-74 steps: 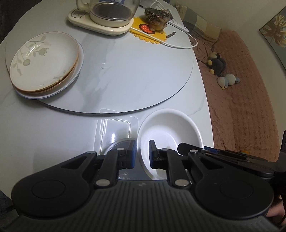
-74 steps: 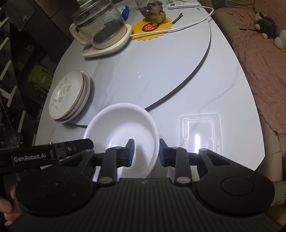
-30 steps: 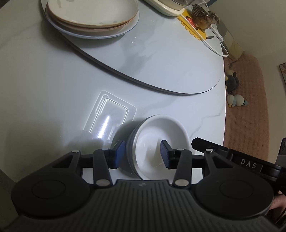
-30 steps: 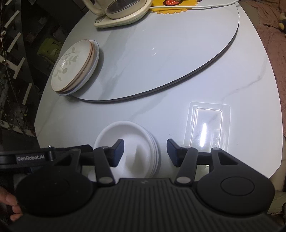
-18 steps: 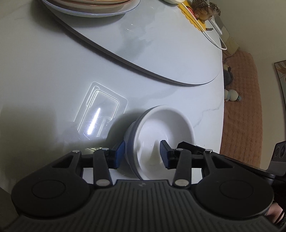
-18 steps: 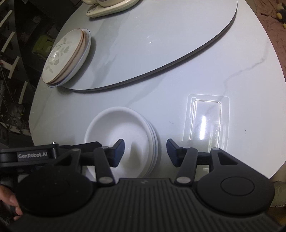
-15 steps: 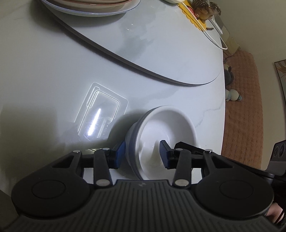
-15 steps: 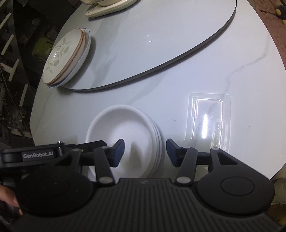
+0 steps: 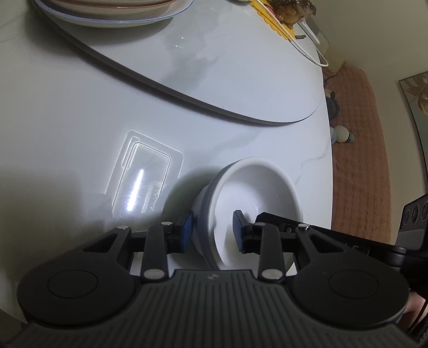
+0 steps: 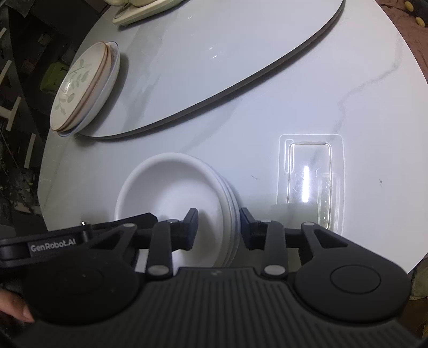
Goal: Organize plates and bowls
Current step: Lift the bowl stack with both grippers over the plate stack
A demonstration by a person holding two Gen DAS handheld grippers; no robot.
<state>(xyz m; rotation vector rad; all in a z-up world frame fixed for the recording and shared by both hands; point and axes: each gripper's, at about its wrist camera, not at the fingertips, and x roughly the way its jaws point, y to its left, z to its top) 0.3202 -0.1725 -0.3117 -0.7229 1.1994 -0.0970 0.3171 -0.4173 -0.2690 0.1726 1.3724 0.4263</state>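
Observation:
A stack of white bowls (image 9: 256, 187) (image 10: 171, 192) stands on the marble table near its front edge. My left gripper (image 9: 212, 231) straddles the stack's left wall, one pad outside and one inside the top bowl. Its jaws are closing, and the pads look pressed on the wall. My right gripper (image 10: 218, 224) straddles the opposite wall the same way, jaws closing onto it. A stack of flowered plates (image 10: 80, 85) (image 9: 107, 16) rests on the far left of the turntable (image 10: 214, 53).
A clear plastic tray (image 9: 144, 182) (image 10: 310, 176) lies flat on the table beside the bowls. A kettle base (image 10: 144, 10) and a figurine (image 9: 291, 13) sit at the back. A brown cover with soft toys (image 9: 355, 133) lies beyond the table edge. A hand (image 10: 13, 307) holds the left tool.
Both grippers have sunk toward the table. Both pairs of jaws have narrowed from standing wide around the bowl stack's walls to closing in on them. The bowl stack has stayed in place.

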